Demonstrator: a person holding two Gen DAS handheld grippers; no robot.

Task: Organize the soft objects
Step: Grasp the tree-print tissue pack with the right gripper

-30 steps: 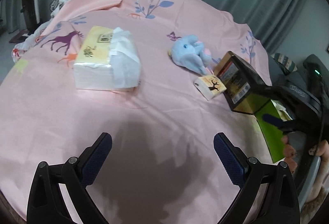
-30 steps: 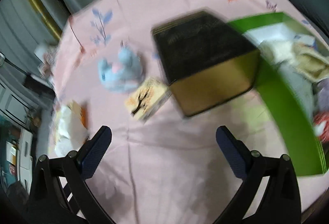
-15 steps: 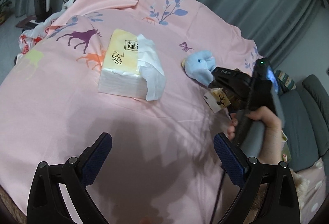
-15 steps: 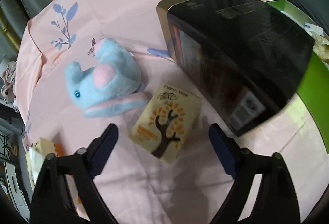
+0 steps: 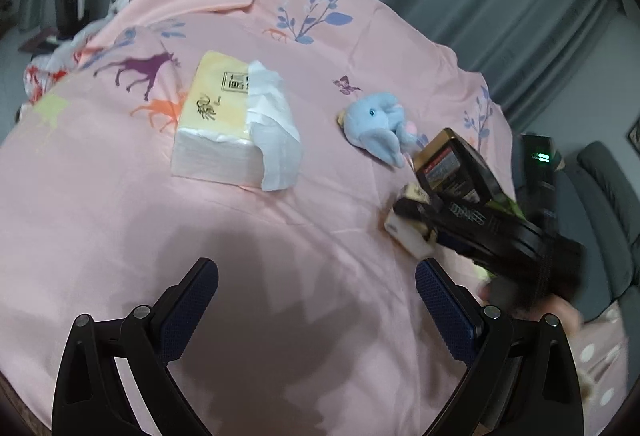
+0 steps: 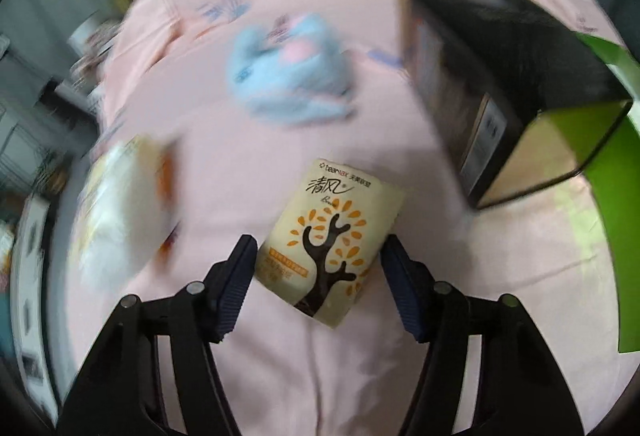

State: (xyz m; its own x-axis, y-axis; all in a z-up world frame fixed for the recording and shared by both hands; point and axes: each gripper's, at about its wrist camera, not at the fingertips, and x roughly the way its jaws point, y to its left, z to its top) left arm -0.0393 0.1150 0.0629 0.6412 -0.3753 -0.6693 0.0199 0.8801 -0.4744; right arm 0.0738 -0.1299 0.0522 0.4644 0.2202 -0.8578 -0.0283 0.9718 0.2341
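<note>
1. Left view: my left tongs (image 5: 316, 300) hang released over the pink surface (image 5: 120, 215); the right tongs (image 5: 416, 211) have dropped onto the small tissue pack (image 5: 406, 236).
2. Right view: they've narrowed around that pack (image 6: 328, 244), not clenched yet; pickup imminent.

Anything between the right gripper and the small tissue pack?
Nothing visible. The tissue pack already sits between the right gripper's fingers on the pink sheet. The black box and plush elephant lie beyond it, apart.
</note>
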